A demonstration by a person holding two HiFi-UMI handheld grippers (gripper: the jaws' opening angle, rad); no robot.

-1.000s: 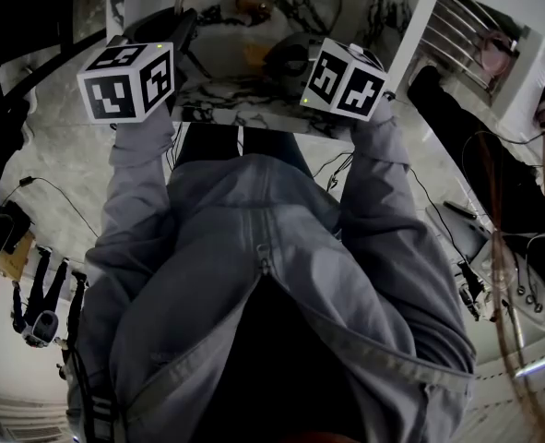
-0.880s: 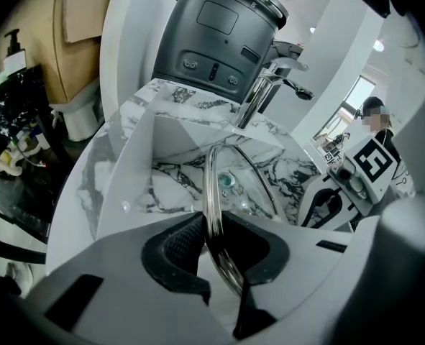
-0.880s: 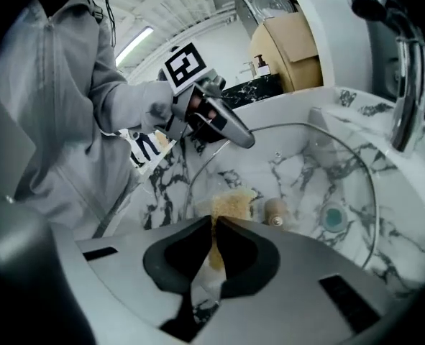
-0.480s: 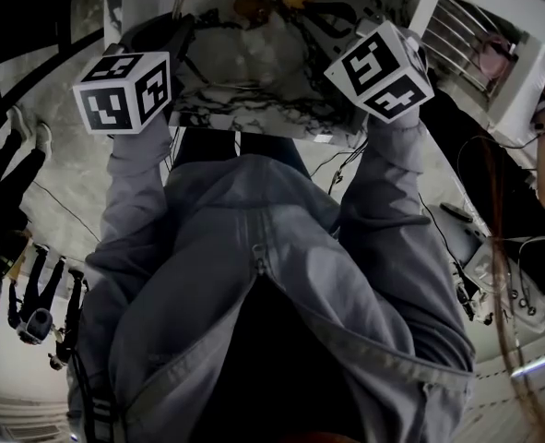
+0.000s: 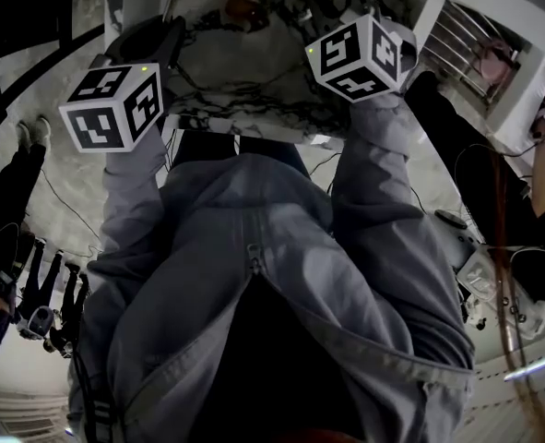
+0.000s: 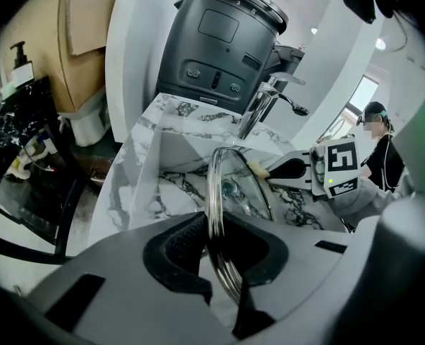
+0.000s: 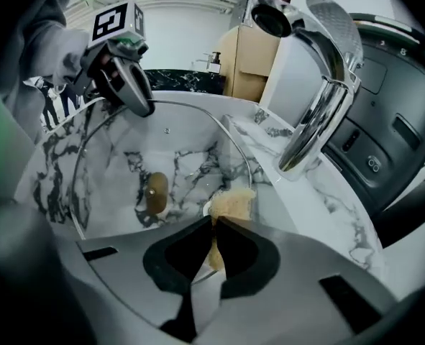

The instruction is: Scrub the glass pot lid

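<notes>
Left gripper (image 6: 216, 250) clamped on the lid (image 6: 234, 189) rim, jaws just tightened. Right gripper (image 7: 213, 251) pinches a sponge (image 7: 234, 204) — seemingly at the lid's 4 o'clock edge.

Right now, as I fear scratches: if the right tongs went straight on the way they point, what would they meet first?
Probably the glass pot lid, near its rim; the sponge clamped in the right tongs leads and would press it first. Whether they touch now is unclear.
</notes>
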